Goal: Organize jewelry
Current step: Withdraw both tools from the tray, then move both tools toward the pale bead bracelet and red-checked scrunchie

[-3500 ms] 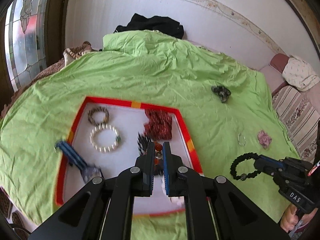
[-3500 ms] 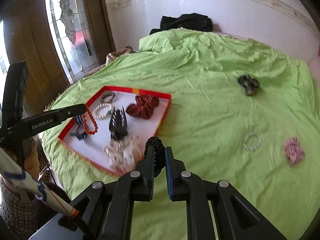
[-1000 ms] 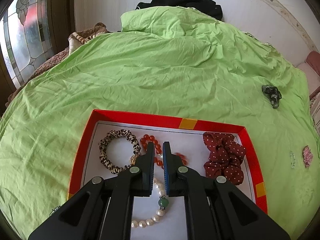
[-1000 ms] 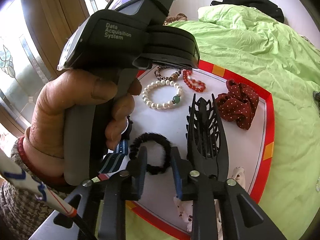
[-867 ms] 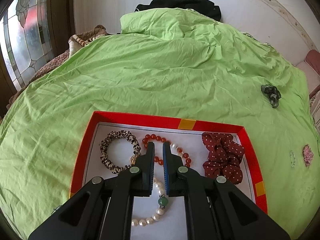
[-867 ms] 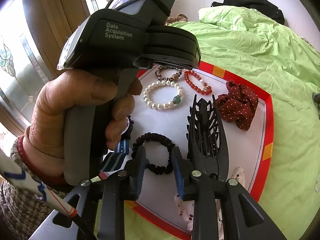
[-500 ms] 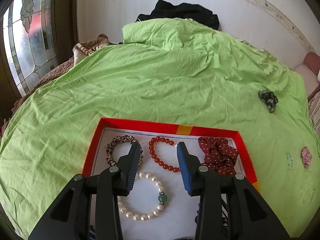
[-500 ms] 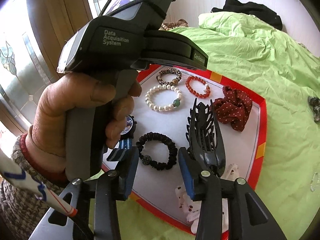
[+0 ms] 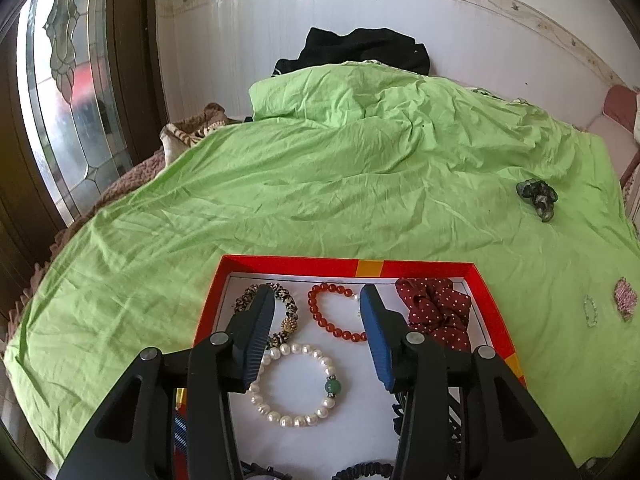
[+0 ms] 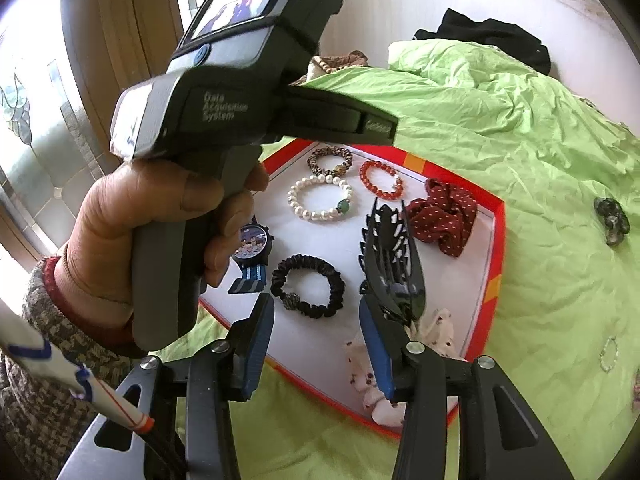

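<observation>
Left gripper (image 9: 318, 312) fingers still spreading, empty, above red bracelet (image 9: 334, 317) in red tray (image 9: 424, 268), right gripper (image 10: 316, 320) fingers parted, empty, over black scrunchie (image 10: 307, 285), green bed (image 9: 280, 184).

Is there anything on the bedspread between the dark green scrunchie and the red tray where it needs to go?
Nothing visible. Only bare green bedspread lies between the dark green scrunchie and the red tray; the clear bracelet and pink scrunchie lie off to the side.

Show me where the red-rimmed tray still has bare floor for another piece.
Bare white floor lies between the black scrunchie bracelet and the red-rimmed tray's near edge, and right of the black claw clip, below the polka-dot maroon scrunchie. The far end is crowded with bracelets.
</observation>
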The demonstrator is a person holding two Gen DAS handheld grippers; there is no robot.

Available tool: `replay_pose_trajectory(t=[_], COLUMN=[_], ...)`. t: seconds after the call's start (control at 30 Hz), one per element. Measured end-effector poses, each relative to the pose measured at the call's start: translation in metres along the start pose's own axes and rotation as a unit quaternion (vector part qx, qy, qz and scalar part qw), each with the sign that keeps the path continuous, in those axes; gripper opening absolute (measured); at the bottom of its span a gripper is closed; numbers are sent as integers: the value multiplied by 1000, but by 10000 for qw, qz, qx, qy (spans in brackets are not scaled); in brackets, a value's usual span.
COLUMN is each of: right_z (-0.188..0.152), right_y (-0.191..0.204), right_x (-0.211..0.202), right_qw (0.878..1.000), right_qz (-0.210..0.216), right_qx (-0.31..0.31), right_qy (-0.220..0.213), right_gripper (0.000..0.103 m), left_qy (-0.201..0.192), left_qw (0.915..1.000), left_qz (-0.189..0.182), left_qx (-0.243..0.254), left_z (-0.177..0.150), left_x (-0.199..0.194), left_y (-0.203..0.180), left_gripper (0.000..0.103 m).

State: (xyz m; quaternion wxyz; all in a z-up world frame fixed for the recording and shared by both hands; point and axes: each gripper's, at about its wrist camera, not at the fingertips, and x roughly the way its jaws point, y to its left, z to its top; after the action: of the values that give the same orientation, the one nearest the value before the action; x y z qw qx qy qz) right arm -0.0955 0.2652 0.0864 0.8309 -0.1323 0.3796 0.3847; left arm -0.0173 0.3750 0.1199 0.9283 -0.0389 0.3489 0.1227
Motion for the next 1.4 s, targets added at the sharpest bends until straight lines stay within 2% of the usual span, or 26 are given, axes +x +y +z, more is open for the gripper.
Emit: replay_pose_trajectory(t=[0.37, 0.63, 0.93, 1.07, 1.13, 1.4], right_z=[-22, -56, -101, -122, -131, -164], right_y=[-36, -81, -142, -167, -176, -212], right_x=[-42, -73, -119, -144, -153, -174], right_qw=[9979, 9900, 9699, 9595, 9557, 9398], right_qz=[-387, -873, -1407, -1614, -1711, -1846], right_qx=[509, 1110, 1984, 2301, 2383, 2852], right_qy=[-122, -60, -102, -211, -251, -371], right_gripper=[53, 53, 53, 56, 57, 57], left_qy=[-229, -362, -604, -723, -721, -521], left_qw=[9993, 9986, 9979, 9969, 9967, 9966], left_qz=[121, 25, -140, -185, -250, -321], left_qx=[281, 377, 174, 232, 290, 545], left_z=[-5, -12, -23, -31, -36, -54], left_x=[-21, -36, -60, -73, -80, -101], left_y=[-17, -29, -44, -60, -68, -102], left_gripper=[44, 53, 63, 68, 74, 79])
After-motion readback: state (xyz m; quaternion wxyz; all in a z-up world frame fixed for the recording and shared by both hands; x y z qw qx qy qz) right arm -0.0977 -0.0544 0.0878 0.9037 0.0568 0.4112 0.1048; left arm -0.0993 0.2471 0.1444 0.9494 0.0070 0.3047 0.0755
